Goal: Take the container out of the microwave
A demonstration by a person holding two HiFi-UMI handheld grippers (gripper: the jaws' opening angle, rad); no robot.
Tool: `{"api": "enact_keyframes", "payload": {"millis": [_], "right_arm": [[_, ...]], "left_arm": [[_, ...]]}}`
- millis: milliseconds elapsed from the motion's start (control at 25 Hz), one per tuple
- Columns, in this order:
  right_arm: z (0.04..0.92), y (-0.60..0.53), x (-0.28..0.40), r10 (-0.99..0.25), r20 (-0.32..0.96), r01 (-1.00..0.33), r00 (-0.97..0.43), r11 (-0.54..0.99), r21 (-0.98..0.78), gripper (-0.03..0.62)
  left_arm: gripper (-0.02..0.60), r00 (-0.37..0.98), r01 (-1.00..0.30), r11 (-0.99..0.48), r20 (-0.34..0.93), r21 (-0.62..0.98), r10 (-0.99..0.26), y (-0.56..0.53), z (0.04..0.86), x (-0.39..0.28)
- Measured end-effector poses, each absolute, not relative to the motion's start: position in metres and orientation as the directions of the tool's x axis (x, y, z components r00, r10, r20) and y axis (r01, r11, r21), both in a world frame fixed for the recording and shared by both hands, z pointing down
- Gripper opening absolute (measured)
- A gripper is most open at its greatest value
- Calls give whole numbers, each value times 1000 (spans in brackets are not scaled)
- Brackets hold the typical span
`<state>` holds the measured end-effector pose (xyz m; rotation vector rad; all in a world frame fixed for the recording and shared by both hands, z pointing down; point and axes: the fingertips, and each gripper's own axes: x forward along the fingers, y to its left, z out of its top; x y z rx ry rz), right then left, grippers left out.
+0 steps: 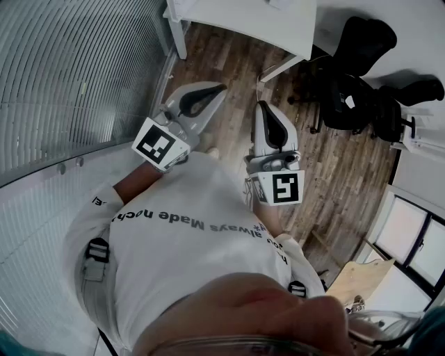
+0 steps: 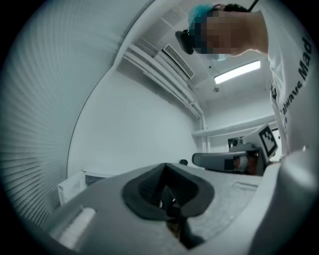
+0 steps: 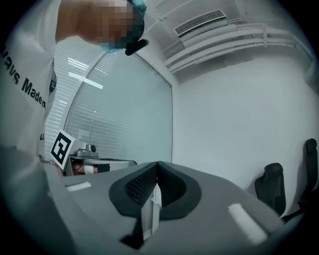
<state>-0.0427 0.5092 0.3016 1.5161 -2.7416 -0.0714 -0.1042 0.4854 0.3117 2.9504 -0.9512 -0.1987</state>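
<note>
Both tools are held level in front of the person's chest, side by side and apart. The left gripper point(image 2: 167, 191) has its jaws pressed together on nothing. The right gripper point(image 3: 157, 184) is the same, pads meeting with nothing between them.

Neither the microwave nor the container appears in any view, so where the container lies relative to the jaws cannot be told. Ahead of the jaw tips are only a wooden floor point(image 1: 334, 181), a white table point(image 1: 243, 21) and dark office chairs point(image 1: 354, 69). A slatted glass wall point(image 1: 62, 69) stands off the left gripper's outer side.

The step in hand is judged to be locating the appliance. Turn until it lies ahead of the jaws, then spread one pair before reaching for the door.
</note>
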Motion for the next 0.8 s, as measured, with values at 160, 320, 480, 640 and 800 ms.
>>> {"api": "enact_keyframes", "payload": {"millis": [160,320,480,640,800], "right_arm": [[294,512,-42,-844,-12,-843,-536,535,47,2],[293,510,-47,-842,-13,-841,-540,539,51,2],[290,510,-56,-842,-26,-842,-539,537,49,2],[291,505,-71,-842,-19,-841,-539,537,67,2],[297,501,-92,-841,-19,-840,-541,539,62,2]], "left_arm": [[3,800,-586,-807,-105,80,-591,487,306,-105],[3,798,-587,-806,-110,82,-592,486,305,-110],[3,793,-592,-801,-115,91,-598,486,305,-120],[3,795,-588,-804,-118,94,-595,483,306,-133],[3,794,-587,-804,-125,99,-595,482,313,-154]]}}
